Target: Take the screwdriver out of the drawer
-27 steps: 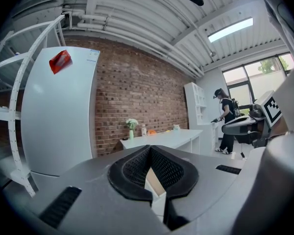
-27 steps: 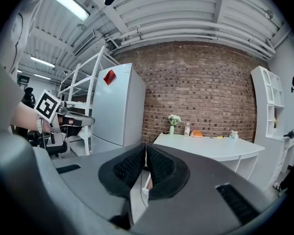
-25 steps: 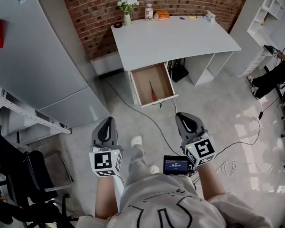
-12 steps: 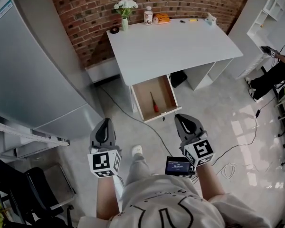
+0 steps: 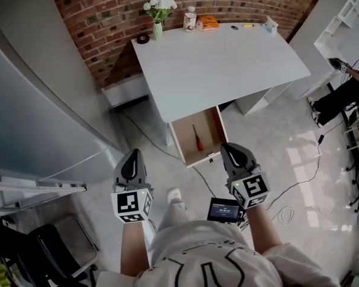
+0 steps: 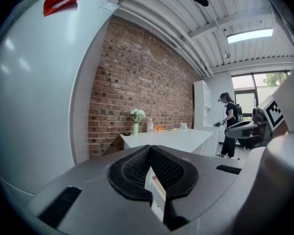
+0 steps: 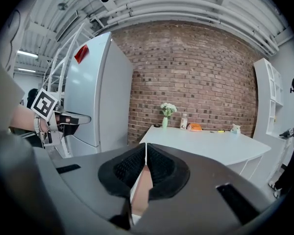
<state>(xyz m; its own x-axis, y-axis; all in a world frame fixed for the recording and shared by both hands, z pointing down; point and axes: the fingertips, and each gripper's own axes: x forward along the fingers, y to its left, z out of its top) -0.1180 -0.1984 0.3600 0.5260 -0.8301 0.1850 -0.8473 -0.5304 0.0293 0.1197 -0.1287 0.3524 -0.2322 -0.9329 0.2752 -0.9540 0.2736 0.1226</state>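
A screwdriver [image 5: 197, 139] with a red handle and dark shaft lies in the open wooden drawer [image 5: 178, 143] pulled out from under the white desk [image 5: 221, 64]. Both grippers hover over the floor, short of the drawer. My left gripper [image 5: 131, 154] is off to the drawer's left and nearer me, its jaws shut and empty. My right gripper [image 5: 230, 147] sits just right of the drawer's front corner, also shut and empty. In the left gripper view the left gripper [image 6: 149, 148] points at the desk [image 6: 171, 138]. In the right gripper view the right gripper [image 7: 146, 145] faces the desk [image 7: 206, 143].
A large grey fridge [image 5: 30, 88] stands on the left. A vase of flowers [image 5: 158, 14], a bottle [image 5: 190, 20] and small items line the desk's back edge by the brick wall. Cables [image 5: 140, 130] run across the floor. A person [image 5: 347, 91] stands far right.
Both grippers and the camera have moved forward toward the desk; the drawer now lies closer to the gripper tips. Both jaws have stayed shut.
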